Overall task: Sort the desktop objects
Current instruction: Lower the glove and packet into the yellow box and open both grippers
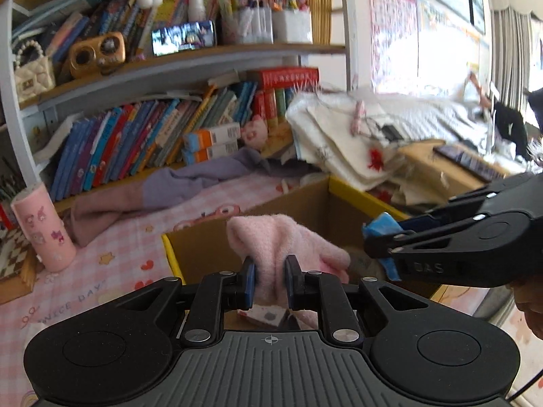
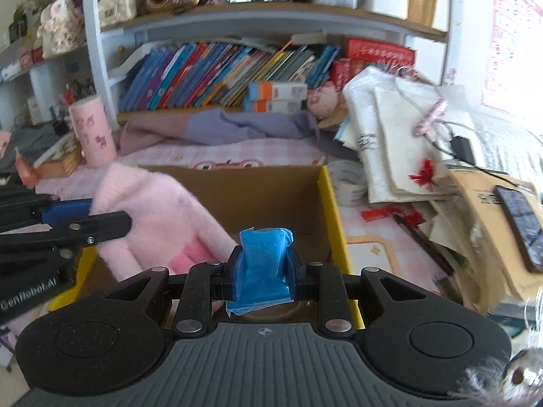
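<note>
While both hands hover over the open cardboard box (image 2: 271,190), each pair of jaws is already loaded: the left gripper (image 1: 269,276) is pinched tight on a fluffy pink cloth (image 1: 285,237), which bulges up and forward past the jaw tips, and the right gripper (image 2: 261,271) is clamped fully on a crumpled blue packet (image 2: 264,257) that stands just above its jaws. The box lies directly ahead of and below both sets of jaws, on the pink checked surface (image 1: 118,237).

To finish this step cleanly, I judge it best to lower each item inside the box walls before letting go, so nothing catches on the yellow rim (image 2: 331,210). The cloth is soft and may cling to the pads, so open wide and draw back. Keep the two grippers apart, since they sit close beside each other.
</note>
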Action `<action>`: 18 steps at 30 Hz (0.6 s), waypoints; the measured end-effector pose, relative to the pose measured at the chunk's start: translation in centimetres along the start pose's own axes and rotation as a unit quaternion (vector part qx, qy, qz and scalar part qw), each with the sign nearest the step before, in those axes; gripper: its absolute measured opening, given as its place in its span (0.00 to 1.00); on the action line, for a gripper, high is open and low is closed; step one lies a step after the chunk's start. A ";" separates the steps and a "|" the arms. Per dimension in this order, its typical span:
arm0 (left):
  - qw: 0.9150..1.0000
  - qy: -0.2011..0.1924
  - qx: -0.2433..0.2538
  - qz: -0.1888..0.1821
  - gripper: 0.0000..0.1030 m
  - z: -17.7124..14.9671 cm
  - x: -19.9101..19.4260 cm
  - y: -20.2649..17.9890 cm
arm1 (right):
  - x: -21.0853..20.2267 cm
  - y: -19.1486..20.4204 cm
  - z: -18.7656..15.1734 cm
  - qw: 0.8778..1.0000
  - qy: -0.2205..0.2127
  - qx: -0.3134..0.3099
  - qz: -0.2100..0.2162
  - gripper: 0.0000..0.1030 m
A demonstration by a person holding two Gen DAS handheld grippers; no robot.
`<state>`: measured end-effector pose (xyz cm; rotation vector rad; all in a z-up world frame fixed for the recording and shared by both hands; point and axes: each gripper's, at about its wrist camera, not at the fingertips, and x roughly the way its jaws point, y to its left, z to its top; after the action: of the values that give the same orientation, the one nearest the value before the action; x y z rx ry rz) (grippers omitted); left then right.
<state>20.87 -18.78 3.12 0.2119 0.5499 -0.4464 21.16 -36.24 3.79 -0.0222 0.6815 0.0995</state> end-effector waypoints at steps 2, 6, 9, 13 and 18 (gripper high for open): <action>1.000 0.017 0.003 0.003 0.17 -0.3 0.8 -0.2 | 1.2 -0.1 0.0 1.000 0.015 -0.006 0.007 0.22; 0.999 0.044 0.013 0.005 0.17 -0.8 2.1 -0.6 | 3.0 0.0 -0.4 0.998 0.045 -0.024 0.022 0.22; 0.998 0.063 0.018 0.001 0.18 -1.1 2.8 -0.7 | 4.0 0.4 -0.7 0.997 0.066 -0.040 0.032 0.22; 0.997 0.079 0.022 0.003 0.19 -1.6 3.3 -1.0 | 5.4 0.8 -1.1 0.992 0.098 -0.061 0.044 0.22; 0.996 0.092 0.012 0.003 0.23 -2.2 3.7 -0.9 | 6.6 1.2 -1.7 0.987 0.129 -0.077 0.052 0.22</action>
<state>22.30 -20.22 -0.79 0.2795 0.7246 -0.4298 25.07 -34.55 -1.67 -0.1495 0.9328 0.2537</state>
